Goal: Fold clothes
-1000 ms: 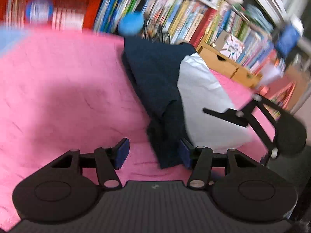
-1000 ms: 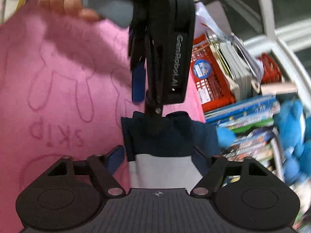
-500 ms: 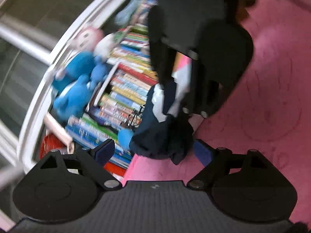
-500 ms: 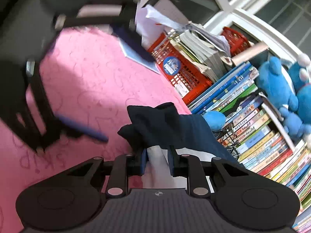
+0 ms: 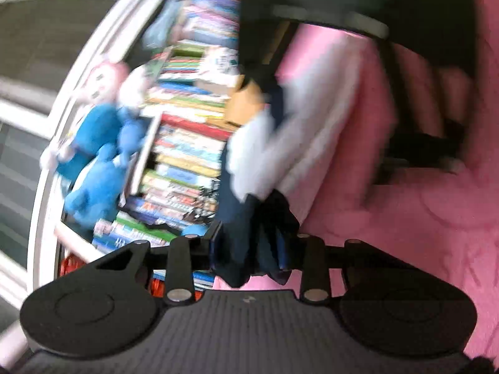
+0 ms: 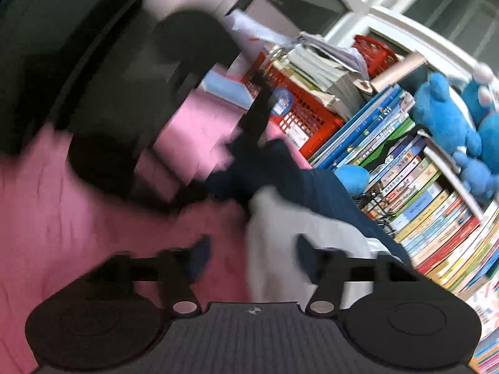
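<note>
A navy and white garment [image 5: 265, 143] lies bunched on a pink blanket [image 5: 405, 233]. In the left wrist view my left gripper [image 5: 251, 249] has the garment's navy end filling the gap between its fingers. Its jaws are closing, and the pads press on the cloth. My right gripper's black body [image 5: 421, 15] looms blurred at the upper right. In the right wrist view my right gripper [image 6: 251, 252] has its jaws opening. The garment's white part [image 6: 274, 218] sits between them, with pink blanket showing beside the left finger [image 6: 196, 258]. The left gripper's body [image 6: 109, 109] is a dark blur at upper left.
Rows of picture books [image 6: 421, 180] are stacked along the blanket's edge. Blue plush toys [image 6: 446, 124] lean on them, also seen as plush toys [image 5: 96, 168] in the left view. A red basket [image 6: 305, 115] full of booklets stands by a white window frame [image 5: 46, 162].
The left gripper rolled about a quarter turn, spread wide, then came in around the navy end. The right gripper pinched the white cloth half a second ago and has now spread apart.
</note>
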Demonstrator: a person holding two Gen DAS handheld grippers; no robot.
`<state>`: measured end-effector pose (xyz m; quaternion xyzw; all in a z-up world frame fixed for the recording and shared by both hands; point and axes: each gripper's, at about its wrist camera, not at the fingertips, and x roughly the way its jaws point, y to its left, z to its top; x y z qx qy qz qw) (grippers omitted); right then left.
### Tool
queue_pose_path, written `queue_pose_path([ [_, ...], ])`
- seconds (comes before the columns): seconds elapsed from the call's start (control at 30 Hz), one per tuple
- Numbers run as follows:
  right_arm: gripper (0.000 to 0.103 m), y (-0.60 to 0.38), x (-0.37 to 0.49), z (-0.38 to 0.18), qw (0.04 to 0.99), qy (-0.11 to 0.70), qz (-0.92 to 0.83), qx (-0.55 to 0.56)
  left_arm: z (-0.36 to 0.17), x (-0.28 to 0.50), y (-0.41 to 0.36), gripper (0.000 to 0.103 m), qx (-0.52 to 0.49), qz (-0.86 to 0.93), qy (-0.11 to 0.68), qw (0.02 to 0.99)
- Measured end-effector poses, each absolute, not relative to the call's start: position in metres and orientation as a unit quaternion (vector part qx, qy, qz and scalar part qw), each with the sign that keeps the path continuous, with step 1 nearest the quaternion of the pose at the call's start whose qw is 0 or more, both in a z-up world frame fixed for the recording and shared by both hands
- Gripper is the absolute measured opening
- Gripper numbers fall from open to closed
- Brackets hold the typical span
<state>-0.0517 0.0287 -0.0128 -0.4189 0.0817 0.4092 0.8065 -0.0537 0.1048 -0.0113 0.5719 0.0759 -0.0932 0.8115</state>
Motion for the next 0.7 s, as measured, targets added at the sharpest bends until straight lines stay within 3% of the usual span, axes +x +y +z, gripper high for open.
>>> queue_pose_path([
  [0.2,0.066,0.035,-0.042,-0.032,0.809,0.036,0.336,-0.481,0.001,-0.057,0.108,0.032,0.559,-0.088,0.065,0.822],
  [0.27,0.046,0.038,-0.029,-0.04,0.807,0.015,0.293,-0.512,-0.007,-0.06,0.106,0.032,0.582,-0.087,0.06,0.806],
  [0.3,0.028,0.037,-0.024,-0.04,0.809,0.024,0.299,-0.506,-0.01,-0.063,0.105,0.035,0.594,-0.086,0.057,0.798],
  [0.37,0.018,0.036,-0.02,-0.038,0.813,0.033,0.305,-0.494,-0.021,-0.07,0.097,0.057,0.622,-0.073,0.027,0.779],
  [0.4,0.016,0.037,-0.024,-0.04,0.81,0.019,0.304,-0.501,-0.024,-0.072,0.093,0.087,0.63,-0.072,0.012,0.773],
  [0.43,0.015,0.037,-0.027,-0.041,0.806,0.004,0.303,-0.509,-0.027,-0.074,0.088,0.099,0.638,-0.072,-0.003,0.767],
  [0.6,0.014,0.034,-0.029,-0.036,0.803,-0.006,0.313,-0.507,-0.034,-0.051,0.069,0.091,0.663,-0.086,-0.002,0.743],
  [0.67,0.014,0.033,-0.029,-0.032,0.804,-0.01,0.315,-0.504,-0.036,-0.032,0.068,0.076,0.673,-0.08,0.027,0.735],
  [0.7,0.014,0.032,-0.029,-0.029,0.807,-0.014,0.315,-0.5,-0.04,-0.024,0.068,0.049,0.684,-0.075,0.04,0.725],
])
